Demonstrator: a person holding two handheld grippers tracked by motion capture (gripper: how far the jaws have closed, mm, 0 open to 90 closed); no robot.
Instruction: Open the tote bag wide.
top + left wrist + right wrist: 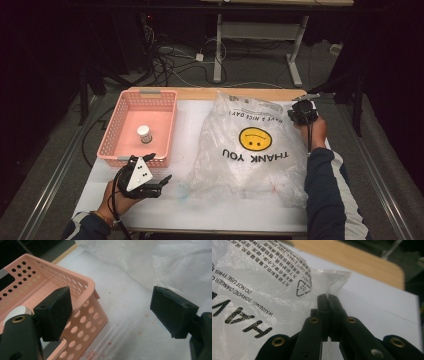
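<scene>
A clear plastic bag point(250, 145) with a yellow smiley face and "THANK YOU" printed on it lies flat on the right half of the table. My right gripper point(301, 114) is at its far right corner. In the right gripper view the jaws point(328, 297) are pressed together on the bag's corner point(329, 280). My left gripper point(162, 182) rests near the front left, beside the pink basket point(145, 97), jaws wide apart point(110, 307) with nothing between them. A small white-lidded jar point(144, 133) stands inside the basket.
The table has a white cover point(185, 130) and a wooden far edge point(210, 93). The basket's perforated corner point(82, 282) lies close to my left jaw. Cables and a desk frame point(260, 45) are on the floor beyond.
</scene>
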